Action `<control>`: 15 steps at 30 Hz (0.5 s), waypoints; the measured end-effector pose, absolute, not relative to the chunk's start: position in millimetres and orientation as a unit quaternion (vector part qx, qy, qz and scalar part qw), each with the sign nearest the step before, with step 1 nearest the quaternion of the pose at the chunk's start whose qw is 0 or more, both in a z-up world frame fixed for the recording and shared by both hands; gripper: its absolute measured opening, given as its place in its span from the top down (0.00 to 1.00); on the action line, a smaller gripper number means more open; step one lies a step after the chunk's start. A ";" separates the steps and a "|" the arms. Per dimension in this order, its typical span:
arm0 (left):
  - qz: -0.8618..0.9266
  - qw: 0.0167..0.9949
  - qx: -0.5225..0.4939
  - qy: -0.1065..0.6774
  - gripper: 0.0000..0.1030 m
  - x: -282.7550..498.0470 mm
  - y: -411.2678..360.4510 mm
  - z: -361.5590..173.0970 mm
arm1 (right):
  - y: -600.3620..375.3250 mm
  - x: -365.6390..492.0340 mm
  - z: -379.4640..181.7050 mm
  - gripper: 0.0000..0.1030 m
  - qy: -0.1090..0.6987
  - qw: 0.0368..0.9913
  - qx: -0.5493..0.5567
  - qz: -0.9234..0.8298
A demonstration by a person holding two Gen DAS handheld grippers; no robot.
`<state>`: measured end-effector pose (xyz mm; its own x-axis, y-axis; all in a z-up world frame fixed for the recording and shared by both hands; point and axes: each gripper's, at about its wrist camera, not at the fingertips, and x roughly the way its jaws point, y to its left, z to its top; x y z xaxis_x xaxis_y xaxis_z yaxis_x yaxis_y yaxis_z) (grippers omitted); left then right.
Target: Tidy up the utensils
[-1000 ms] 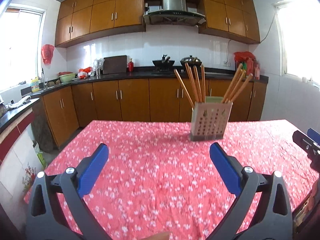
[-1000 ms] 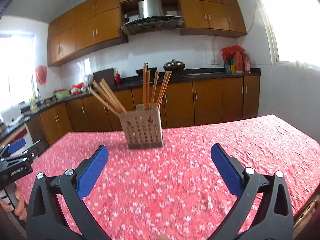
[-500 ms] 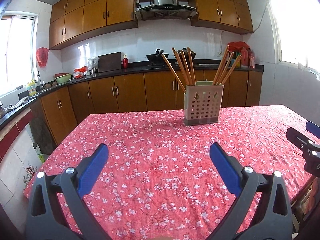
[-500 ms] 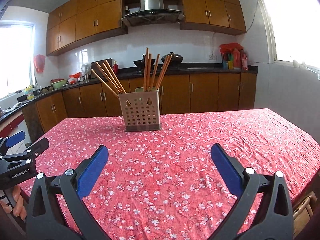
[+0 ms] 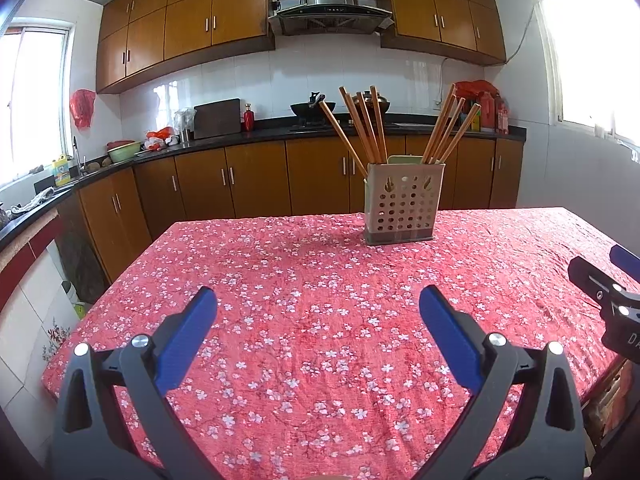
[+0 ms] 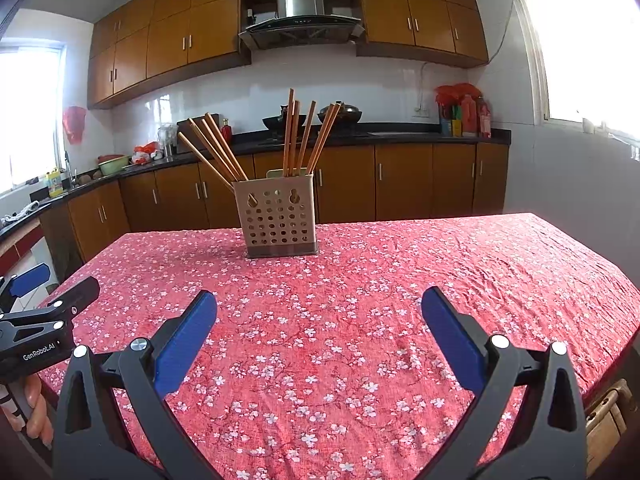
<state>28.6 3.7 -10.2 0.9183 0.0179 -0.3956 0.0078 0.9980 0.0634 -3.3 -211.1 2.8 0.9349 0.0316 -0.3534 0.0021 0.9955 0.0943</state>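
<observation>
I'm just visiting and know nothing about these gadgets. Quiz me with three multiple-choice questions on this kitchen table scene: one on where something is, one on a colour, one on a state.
1. Where does the perforated holder stand?
A. On the floral tablecloth, toward the table's far side
B. On the black counter
C. Between the left gripper's fingers

2. What colour are the pads on the left gripper?
A. Red
B. Blue
C. Green

3. What state is the right gripper in?
A. Shut on a chopstick
B. Shut, holding nothing
C. Open, holding nothing

Answers:
1. A: the holder's base rests on the cloth, well ahead of both grippers.
2. B: both inner finger faces are blue.
3. C: its fingers stand wide apart with only cloth between them; the chopsticks all stand in the holder.
</observation>
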 end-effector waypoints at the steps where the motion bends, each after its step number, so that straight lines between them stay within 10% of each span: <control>1: 0.003 0.979 0.031 0.202 0.04 28.7 3.2 -10.0 | -211.2 -3.3 3.2 0.02 0.180 0.982 0.047 0.007; 15: 0.000 0.979 0.029 0.203 0.04 30.2 1.0 -8.3 | -209.3 -3.6 4.6 0.02 0.179 0.983 0.052 0.005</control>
